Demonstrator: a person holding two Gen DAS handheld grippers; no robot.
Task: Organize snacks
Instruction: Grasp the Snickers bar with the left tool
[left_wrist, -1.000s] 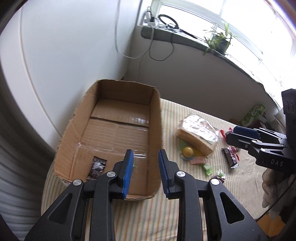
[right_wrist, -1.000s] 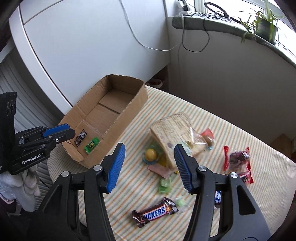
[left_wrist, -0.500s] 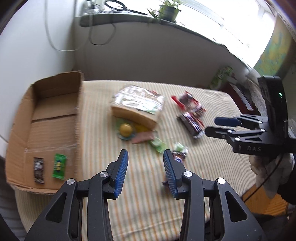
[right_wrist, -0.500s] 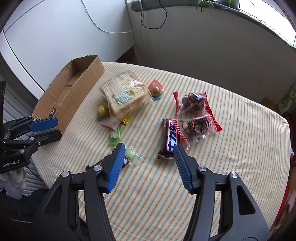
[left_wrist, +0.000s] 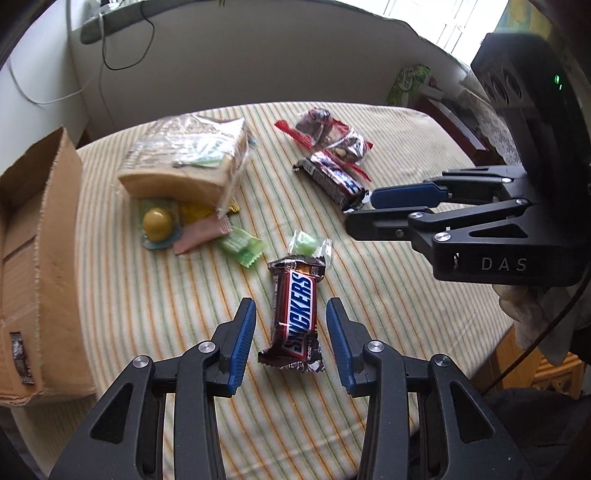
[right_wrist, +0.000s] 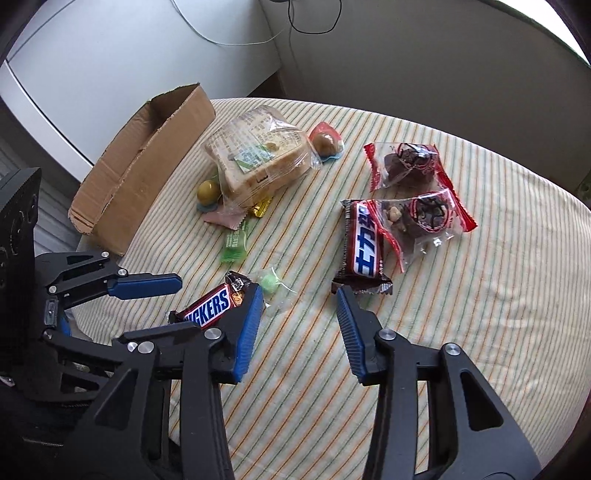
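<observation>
A Snickers bar (left_wrist: 295, 314) lies on the striped tablecloth between the open jaws of my left gripper (left_wrist: 291, 325), not gripped; it also shows in the right wrist view (right_wrist: 212, 304). My right gripper (right_wrist: 299, 314) is open and empty, hovering near a second chocolate bar (right_wrist: 364, 245) and two red-edged chocolate cake packs (right_wrist: 424, 214). The right gripper also shows in the left wrist view (left_wrist: 369, 210). The cardboard box (left_wrist: 33, 258) stands at the left and holds a small dark candy (left_wrist: 20, 356).
A bagged bread slice pack (right_wrist: 258, 158) lies mid-table with small candies around it: green ones (left_wrist: 243, 245), a pink one (left_wrist: 199, 236), round yellow-green sweets (left_wrist: 157, 221). Table edge and wall lie behind; a green box (left_wrist: 410, 83) stands beyond the table.
My left gripper swung from the box to the table and now straddles the Snickers bar. My right gripper moved lower and closer to the second chocolate bar.
</observation>
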